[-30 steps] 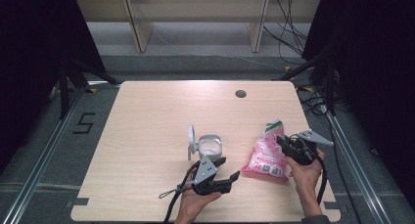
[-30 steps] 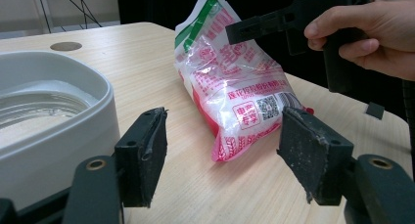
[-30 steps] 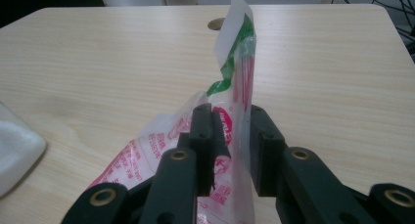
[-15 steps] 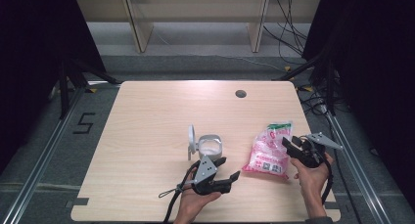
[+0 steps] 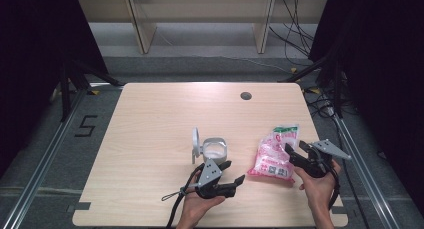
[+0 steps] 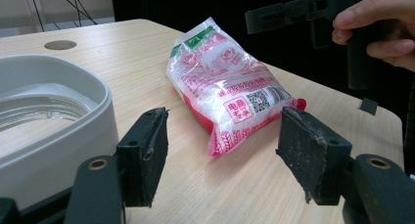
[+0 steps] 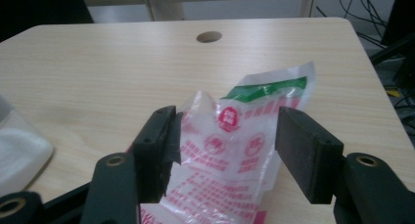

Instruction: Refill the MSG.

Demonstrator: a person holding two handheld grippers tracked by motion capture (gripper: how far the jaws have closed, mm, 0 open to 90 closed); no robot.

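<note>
A: High view: pink bag [image 5: 274, 156] is lying on the bench [image 5: 150, 119], right of the white container [image 5: 214, 150].
B: Right gripper [image 5: 289, 154], jaws just opening, is straddling it unclamped; left gripper [image 5: 232, 173] is gaping, empty.

High view: above near edge of table [image 5: 150, 119], facing fwd/down, far off. Both gripper views: low, close to pink bag [image 6: 230, 82], opposite sides; all share it.
</note>
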